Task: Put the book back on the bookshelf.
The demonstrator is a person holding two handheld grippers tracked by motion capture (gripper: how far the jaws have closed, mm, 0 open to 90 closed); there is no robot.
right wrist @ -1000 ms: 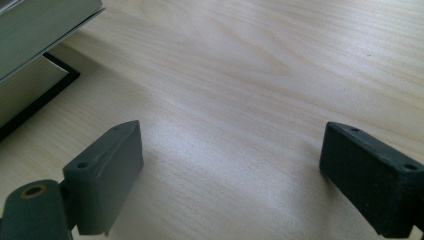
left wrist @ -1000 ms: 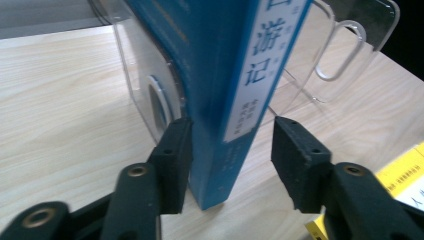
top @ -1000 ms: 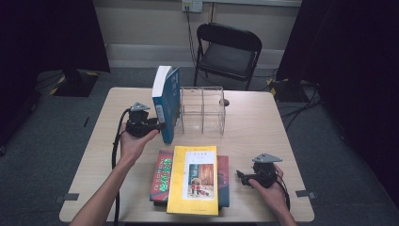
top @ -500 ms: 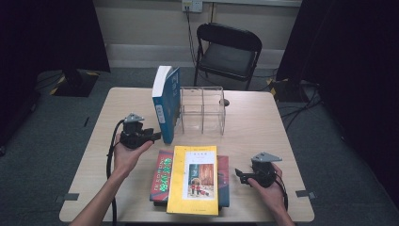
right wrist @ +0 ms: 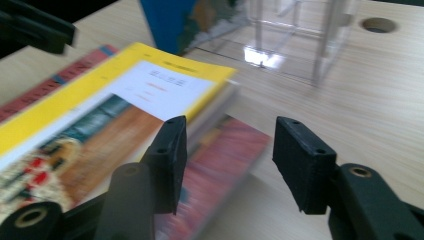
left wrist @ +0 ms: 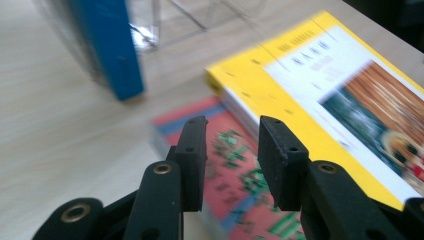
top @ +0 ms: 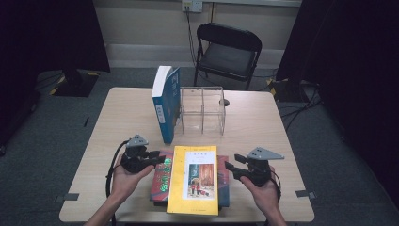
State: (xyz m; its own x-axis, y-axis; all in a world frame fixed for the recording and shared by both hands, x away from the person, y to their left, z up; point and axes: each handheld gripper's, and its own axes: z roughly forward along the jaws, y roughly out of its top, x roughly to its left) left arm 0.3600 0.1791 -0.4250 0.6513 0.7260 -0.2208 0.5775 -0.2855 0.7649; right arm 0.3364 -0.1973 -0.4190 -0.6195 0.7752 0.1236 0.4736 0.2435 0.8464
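Two grippers, L (top: 160, 159) & R (top: 230, 167), jaws apart, flank yellow book (top: 195, 179).

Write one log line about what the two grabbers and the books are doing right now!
left gripper: open, empty, at red book | right gripper: open, empty | yellow book: flat atop red | blue book: upright beside clear organizer

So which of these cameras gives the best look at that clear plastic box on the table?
The high view: the clear plastic box appears whole there, two compartments, with the blue book standing right beside it. The right gripper view catches its lower walls up close; the left gripper view shows a blurred bottom corner.
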